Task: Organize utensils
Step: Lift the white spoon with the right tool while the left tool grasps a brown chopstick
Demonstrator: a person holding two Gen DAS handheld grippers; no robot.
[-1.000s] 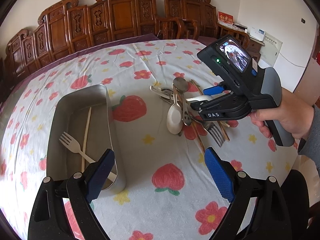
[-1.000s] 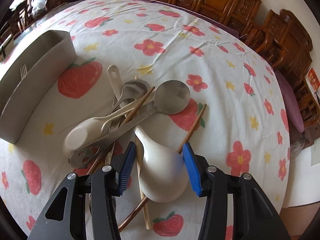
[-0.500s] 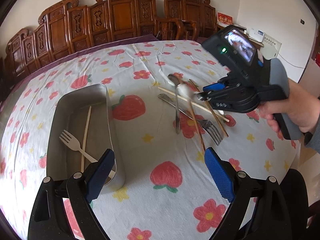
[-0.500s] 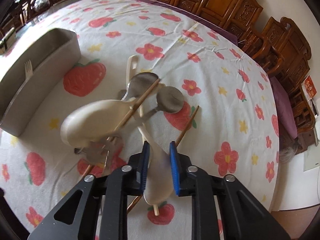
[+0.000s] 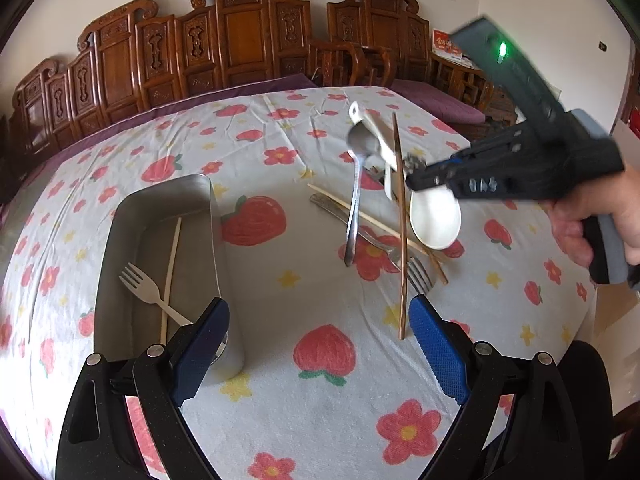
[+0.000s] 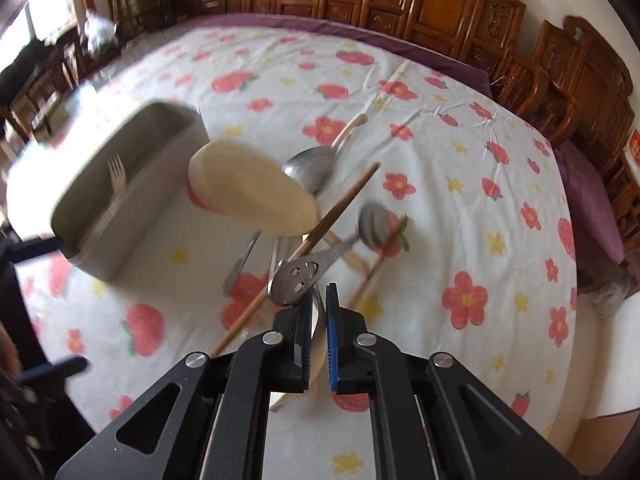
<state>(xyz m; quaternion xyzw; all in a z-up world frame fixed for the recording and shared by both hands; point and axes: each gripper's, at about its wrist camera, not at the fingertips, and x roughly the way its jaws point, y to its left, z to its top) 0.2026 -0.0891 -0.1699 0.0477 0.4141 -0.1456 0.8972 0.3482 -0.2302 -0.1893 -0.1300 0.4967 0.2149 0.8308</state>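
The right tongs (image 6: 319, 312), just closed, pinch a cream ladle spoon (image 5: 434, 216) by its edge, lifted above the counter (image 5: 280, 380) with other utensils tangled on it. The left tongs (image 5: 318, 344) hang wide open and empty beside the metal tray (image 5: 160, 208) holding a fork (image 5: 140, 284).

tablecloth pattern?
White tablecloth printed with red strawberries, pink-red flowers and small yellow stars; clearest in the left wrist view.

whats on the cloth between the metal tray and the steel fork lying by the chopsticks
Nothing but bare strawberry-print cloth lies between the metal tray and the steel fork; the left wrist view shows it.
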